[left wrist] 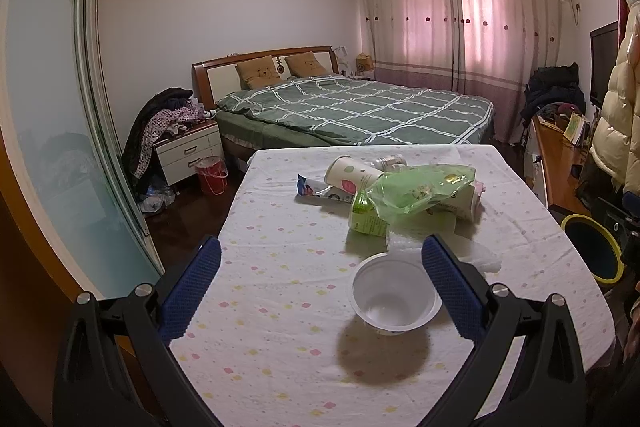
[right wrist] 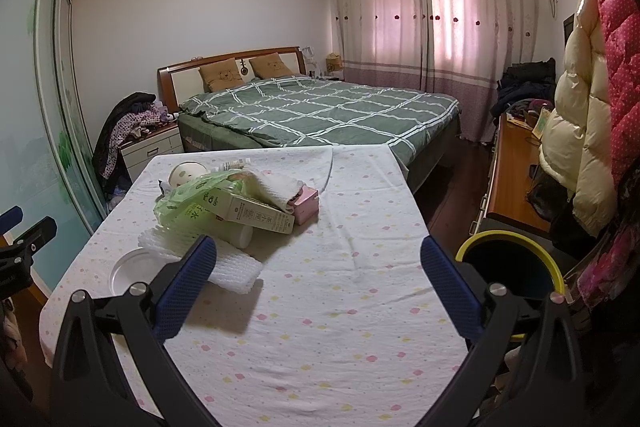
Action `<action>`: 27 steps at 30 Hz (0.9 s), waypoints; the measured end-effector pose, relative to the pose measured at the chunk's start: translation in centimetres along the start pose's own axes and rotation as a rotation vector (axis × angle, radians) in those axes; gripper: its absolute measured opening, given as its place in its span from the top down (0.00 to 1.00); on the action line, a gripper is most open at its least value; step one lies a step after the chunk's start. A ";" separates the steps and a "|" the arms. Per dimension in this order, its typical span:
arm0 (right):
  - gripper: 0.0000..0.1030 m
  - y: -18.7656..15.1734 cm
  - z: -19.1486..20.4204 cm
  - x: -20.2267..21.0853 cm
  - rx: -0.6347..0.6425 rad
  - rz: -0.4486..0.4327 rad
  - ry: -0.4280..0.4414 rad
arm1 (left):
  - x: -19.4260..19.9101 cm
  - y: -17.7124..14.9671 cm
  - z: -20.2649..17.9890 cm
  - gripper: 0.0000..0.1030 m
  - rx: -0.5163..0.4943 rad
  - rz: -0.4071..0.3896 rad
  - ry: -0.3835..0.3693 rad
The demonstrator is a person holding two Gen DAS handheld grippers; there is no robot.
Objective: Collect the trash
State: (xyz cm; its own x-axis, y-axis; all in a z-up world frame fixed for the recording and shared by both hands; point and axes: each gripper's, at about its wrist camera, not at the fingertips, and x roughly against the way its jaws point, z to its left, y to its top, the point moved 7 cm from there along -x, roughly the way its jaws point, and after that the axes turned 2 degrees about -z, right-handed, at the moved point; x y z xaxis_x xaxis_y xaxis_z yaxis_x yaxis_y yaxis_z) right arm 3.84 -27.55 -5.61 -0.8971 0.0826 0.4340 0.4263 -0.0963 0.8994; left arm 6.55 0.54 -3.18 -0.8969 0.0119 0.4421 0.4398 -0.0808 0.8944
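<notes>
A heap of trash lies on the table (left wrist: 280,307): a green plastic bag (left wrist: 424,191), a green carton (left wrist: 366,217), a paper cup (left wrist: 352,175), a wrapper (left wrist: 314,189) and white foam netting (left wrist: 476,255). In front of the heap stands an empty white plastic bowl (left wrist: 394,297), between the fingers of my open left gripper (left wrist: 320,259) and close to the right one. My right gripper (right wrist: 318,259) is open over bare cloth, to the right of the foam netting (right wrist: 228,265), a long carton (right wrist: 252,213), a pink box (right wrist: 306,205) and the bowl (right wrist: 128,269).
A black bin with a yellow rim (right wrist: 512,267) stands on the floor at the table's right edge. A bed (left wrist: 352,107) lies beyond the table, a nightstand and a red bucket (left wrist: 212,175) to its left. Coats (right wrist: 588,131) hang at the right above a wooden desk.
</notes>
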 end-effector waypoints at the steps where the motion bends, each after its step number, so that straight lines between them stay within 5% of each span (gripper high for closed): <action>1: 0.05 0.0 0.0 0.0 0.000 0.000 0.000 | 0.0 0.0 0.0 0.04 0.000 0.000 0.000; 27: 0.05 -0.2 0.9 -1.4 0.005 0.027 0.004 | -1.2 -0.3 -0.1 0.04 -0.007 0.018 -0.006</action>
State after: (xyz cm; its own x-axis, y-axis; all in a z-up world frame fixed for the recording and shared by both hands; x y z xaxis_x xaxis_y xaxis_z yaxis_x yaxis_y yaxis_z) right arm 5.14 -26.74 -6.39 -0.8855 0.0764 0.4584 0.4513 -0.0935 0.8874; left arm 7.45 0.45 -3.97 -0.8885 0.0165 0.4587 0.4557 -0.0881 0.8858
